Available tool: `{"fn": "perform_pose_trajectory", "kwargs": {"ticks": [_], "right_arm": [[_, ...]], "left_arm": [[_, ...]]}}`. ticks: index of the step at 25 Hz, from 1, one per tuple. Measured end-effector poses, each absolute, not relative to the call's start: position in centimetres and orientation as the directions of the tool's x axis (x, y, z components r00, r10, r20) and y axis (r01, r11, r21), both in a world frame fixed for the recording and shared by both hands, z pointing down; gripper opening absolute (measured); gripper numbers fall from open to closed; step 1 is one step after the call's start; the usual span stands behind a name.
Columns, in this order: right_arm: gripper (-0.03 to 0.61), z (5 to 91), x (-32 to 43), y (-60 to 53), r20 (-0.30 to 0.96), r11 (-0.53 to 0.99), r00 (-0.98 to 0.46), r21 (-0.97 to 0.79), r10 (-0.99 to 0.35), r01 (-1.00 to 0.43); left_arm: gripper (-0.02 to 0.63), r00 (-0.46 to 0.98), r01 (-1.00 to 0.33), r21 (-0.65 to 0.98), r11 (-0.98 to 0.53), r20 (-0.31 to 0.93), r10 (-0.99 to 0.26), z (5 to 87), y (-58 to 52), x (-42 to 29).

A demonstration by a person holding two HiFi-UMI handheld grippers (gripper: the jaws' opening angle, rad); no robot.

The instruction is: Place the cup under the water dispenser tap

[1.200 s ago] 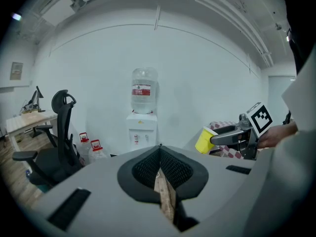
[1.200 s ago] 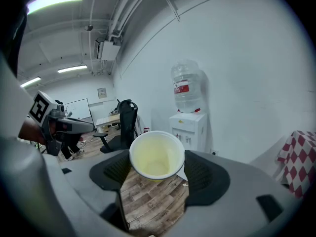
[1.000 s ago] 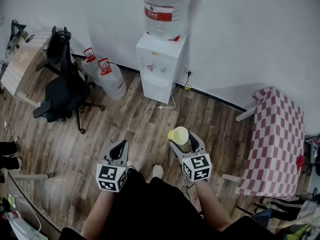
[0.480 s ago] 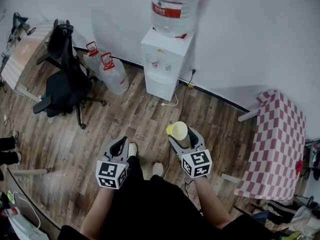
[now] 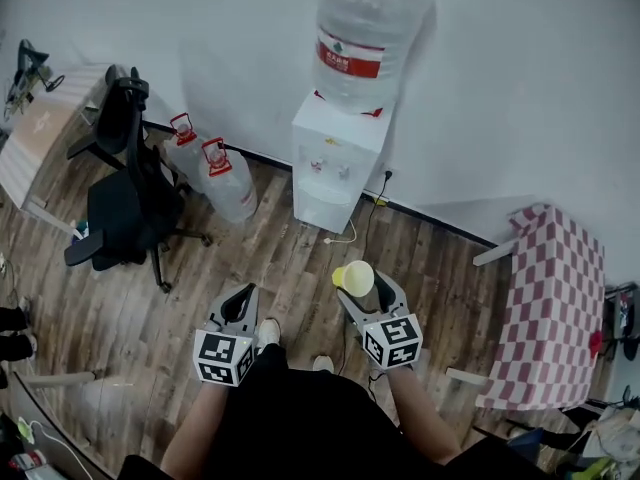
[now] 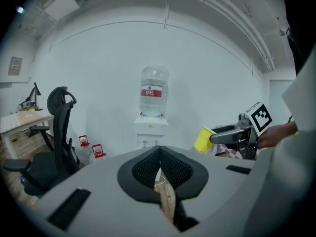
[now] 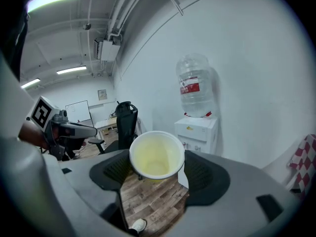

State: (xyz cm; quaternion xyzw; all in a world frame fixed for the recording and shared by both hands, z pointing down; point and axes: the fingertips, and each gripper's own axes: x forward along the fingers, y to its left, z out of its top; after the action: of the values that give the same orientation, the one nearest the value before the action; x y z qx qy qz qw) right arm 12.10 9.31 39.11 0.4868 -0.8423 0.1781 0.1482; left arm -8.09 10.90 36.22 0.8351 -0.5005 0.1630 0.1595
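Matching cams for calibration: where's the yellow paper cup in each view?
Head view: yellow paper cup just below centre, held in the right gripper.
Left gripper view: cup right of centre, mid-height.
Right gripper view: cup centre, between the jaws, mouth toward camera.
Shared landmark: white bottle-topped water dispenser, beyond the cup in all three.

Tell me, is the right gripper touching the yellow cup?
Touching. The right gripper view shows the yellow cup pinched between the right gripper's pads.
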Motion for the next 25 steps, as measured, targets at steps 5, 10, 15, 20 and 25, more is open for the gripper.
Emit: {"fn": "perform_pose_trajectory", "kwargs": {"ticks": [5,10,15,20,25], "right_arm": [[0.35,37.7,9.6,6.2,0.406,0.415,-0.443,-0.16,-0.799,-0.896],[0.35,37.8,8.0,4.7,0.426,0.351,-0.384,-0.157,-0.819,-0.923],[0.35,39.0,7.0,4.1,0.461,0.288,-0.324,-0.149,-0.826,-0.946],[0.35,39.6,5.9,2.5,0.479,0.264,-0.308,-0.16,-0.822,-0.951],[0.35,40.1,4.8,0.7,0.49,0.292,-0.336,-0.167,-0.805,-0.942]], "left_arm": [[0.015,0.489,-0.866,0.117,-0.487,0.402,-0.774,35.6,6.8,-10.7],[0.014,0.534,-0.838,0.136,-0.528,0.398,-0.746,36.3,3.7,-13.1],[0.015,0.561,-0.819,0.158,-0.551,0.417,-0.715,37.9,2.1,-15.4],[0.014,0.57,-0.811,0.174,-0.558,0.444,-0.691,39.5,0.9,-17.0],[0.015,0.566,-0.814,0.179,-0.553,0.462,-0.683,40.4,-0.6,-17.2]]}}
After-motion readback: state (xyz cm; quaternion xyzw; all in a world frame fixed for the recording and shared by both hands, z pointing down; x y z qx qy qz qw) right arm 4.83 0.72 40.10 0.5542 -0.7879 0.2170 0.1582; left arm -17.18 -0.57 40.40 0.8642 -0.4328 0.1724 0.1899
